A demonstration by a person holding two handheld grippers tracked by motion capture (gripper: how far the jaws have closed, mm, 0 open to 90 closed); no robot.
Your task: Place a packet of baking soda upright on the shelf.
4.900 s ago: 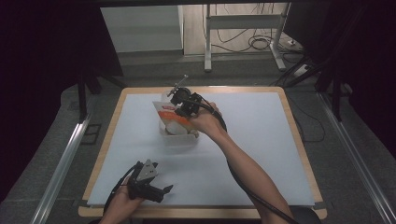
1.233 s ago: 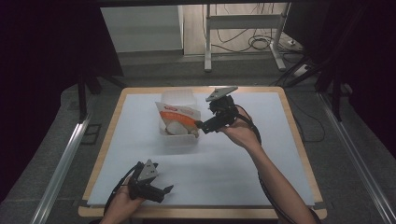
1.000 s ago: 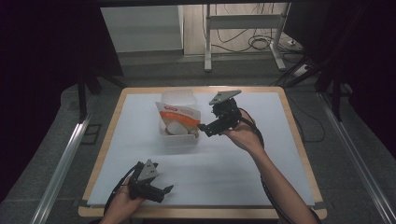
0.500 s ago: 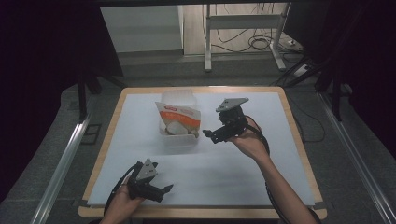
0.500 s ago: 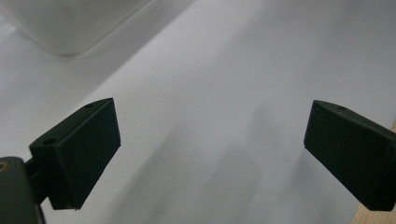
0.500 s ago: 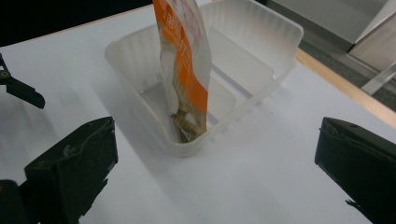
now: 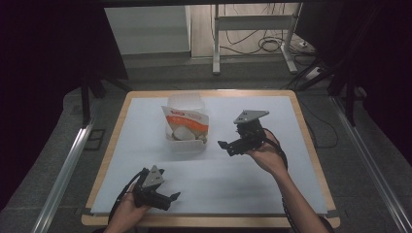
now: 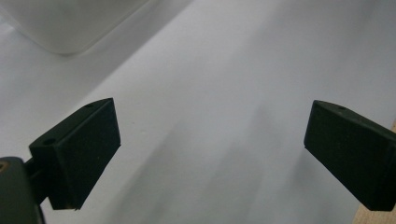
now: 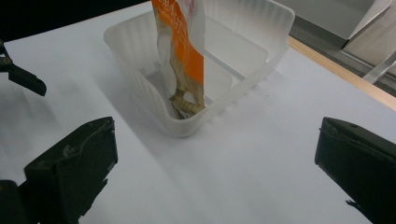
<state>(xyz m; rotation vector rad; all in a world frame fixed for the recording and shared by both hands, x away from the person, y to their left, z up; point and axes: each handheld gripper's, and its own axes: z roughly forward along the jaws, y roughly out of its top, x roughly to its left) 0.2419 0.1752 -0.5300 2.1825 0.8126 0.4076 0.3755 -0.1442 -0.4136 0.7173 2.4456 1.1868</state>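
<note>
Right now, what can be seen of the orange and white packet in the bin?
The packet is a glossy pouch, orange and white with a red mark near its top and pale contents pictured on its face. It stands on edge inside the translucent white plastic bin, leaning, its bottom on the bin's floor and its top above the ribbed rim. The right gripper view shows it thin and slightly creased. Neither gripper touches it; the right gripper hangs open beside the bin.

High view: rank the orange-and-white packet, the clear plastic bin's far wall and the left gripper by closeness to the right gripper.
From the right gripper:
1. Orange-and-white packet, standing in the bin, just to its left.
2. Clear plastic bin, far wall, behind the packet.
3. Left gripper, at the table's near left edge.
</note>
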